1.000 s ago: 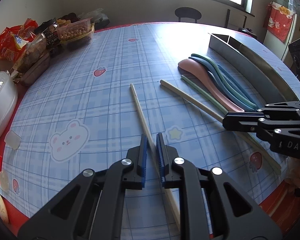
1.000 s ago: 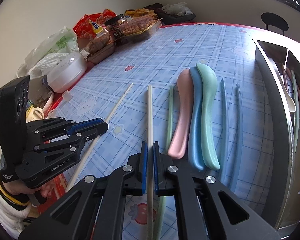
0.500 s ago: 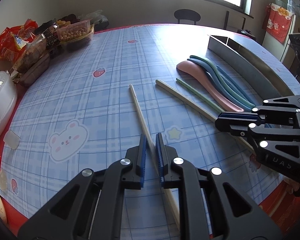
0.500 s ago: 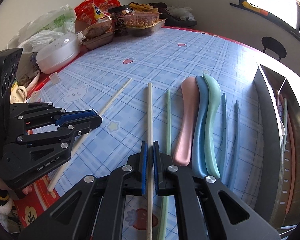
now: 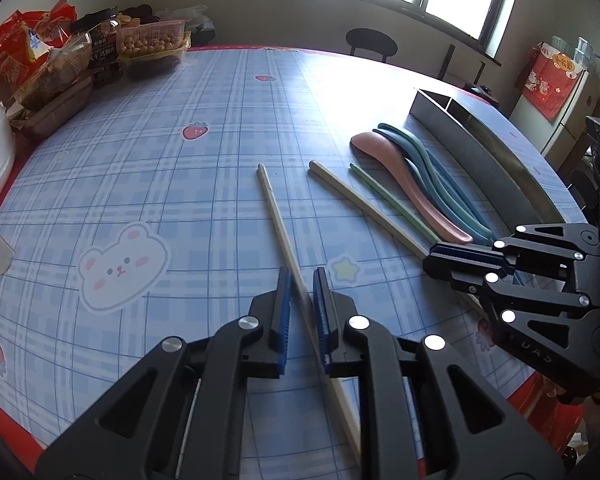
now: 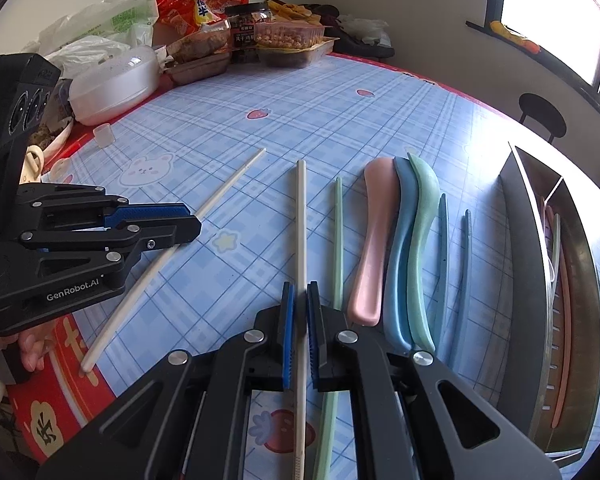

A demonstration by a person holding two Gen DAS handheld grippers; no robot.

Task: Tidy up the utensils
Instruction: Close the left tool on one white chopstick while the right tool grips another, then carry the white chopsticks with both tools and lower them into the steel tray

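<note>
A cream chopstick [image 5: 278, 220] runs slantwise between the narrowly set pads of my left gripper [image 5: 302, 276], which is shut on it. My right gripper [image 6: 300, 290] is shut on a white chopstick [image 6: 301, 220] that points straight ahead over the table. Each gripper shows in the other's view: the right gripper [image 5: 428, 259] at the right, the left gripper [image 6: 194, 222] at the left. On the cloth lie a pale green chopstick [image 6: 338, 240], pink [image 6: 370, 248], blue [image 6: 398, 248] and green [image 6: 420, 240] spoons, and blue chopsticks [image 6: 464, 272]. The metal tray [image 6: 520, 260] at the right holds more utensils.
Snack packs [image 6: 204, 4] and a white lidded bowl [image 6: 112, 84] crowd the far left of the table. A small clear cup [image 6: 103, 135] stands near the red table edge [image 6: 60, 400]. A black stool [image 5: 371, 40] stands beyond the table. A person's hand [image 6: 32, 350] holds the left gripper.
In the left wrist view the right gripper has shifted left and slightly up with its chopstick. The right wrist view has rolled and tilted. The left gripper has barely moved.
</note>
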